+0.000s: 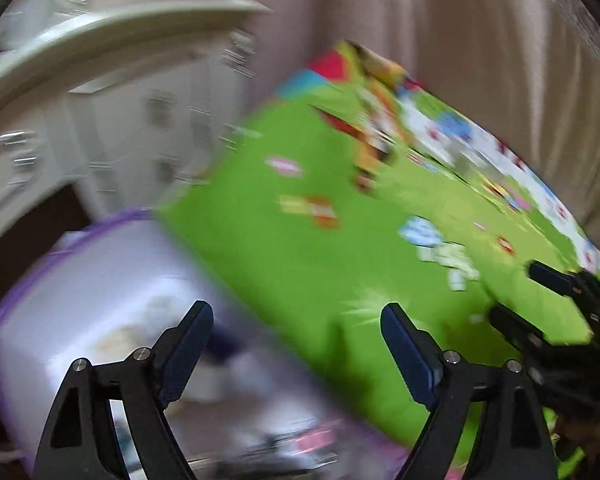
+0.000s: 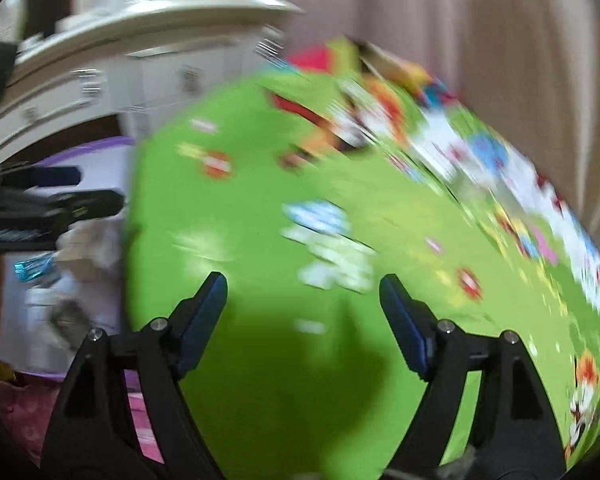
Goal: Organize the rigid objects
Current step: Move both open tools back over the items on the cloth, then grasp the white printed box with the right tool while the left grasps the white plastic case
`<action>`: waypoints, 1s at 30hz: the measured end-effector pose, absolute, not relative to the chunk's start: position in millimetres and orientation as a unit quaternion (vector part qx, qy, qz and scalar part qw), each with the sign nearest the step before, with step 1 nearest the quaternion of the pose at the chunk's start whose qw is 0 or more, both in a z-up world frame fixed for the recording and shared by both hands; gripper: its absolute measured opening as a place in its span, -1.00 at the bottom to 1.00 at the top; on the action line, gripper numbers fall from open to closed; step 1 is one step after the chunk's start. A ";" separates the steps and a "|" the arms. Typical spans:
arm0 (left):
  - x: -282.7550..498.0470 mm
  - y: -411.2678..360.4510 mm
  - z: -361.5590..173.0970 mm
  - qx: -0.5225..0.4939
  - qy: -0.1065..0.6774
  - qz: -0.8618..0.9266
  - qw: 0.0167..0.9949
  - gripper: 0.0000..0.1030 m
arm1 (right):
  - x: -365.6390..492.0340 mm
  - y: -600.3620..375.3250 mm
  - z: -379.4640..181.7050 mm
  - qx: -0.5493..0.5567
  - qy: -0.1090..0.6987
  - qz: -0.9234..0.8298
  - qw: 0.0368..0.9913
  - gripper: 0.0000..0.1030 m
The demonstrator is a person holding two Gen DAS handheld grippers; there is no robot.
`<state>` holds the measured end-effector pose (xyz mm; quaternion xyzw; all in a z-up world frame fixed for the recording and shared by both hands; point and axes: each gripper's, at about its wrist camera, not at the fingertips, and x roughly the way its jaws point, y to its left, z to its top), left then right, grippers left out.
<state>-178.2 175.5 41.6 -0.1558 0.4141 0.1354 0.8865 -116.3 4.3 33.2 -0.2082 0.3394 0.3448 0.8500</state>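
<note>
A large bright green box (image 1: 300,216) with cartoon print lies tilted across the middle of both views, blurred by motion; it fills the right wrist view (image 2: 284,240). My left gripper (image 1: 296,348) is open, its fingers near the box's lower left edge, over a purple-rimmed clear bin (image 1: 84,296). My right gripper (image 2: 302,312) is open in front of the green box face, and I cannot tell if it touches. The right gripper also shows at the right edge of the left wrist view (image 1: 548,304). The left gripper shows at the left of the right wrist view (image 2: 80,192).
A white dresser (image 1: 112,92) with a curved top and metal handles stands behind on the left, also in the right wrist view (image 2: 148,56). Beige curtains (image 1: 440,40) hang behind. The bin (image 2: 60,280) holds several small items. Pink fabric (image 2: 16,408) lies low left.
</note>
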 end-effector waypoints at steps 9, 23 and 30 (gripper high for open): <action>-65.0 111.2 6.9 -0.081 0.473 0.110 0.871 0.74 | 51.8 -61.5 -0.1 -0.067 0.461 0.228 0.855 0.57; 15.8 118.1 34.8 0.102 0.413 0.085 0.901 0.74 | 215.1 -13.0 1.3 0.096 0.509 0.110 0.848 0.63; 134.4 115.2 25.7 0.235 0.430 -0.023 0.871 0.74 | 180.4 -53.1 10.9 -0.001 0.472 0.196 0.859 0.28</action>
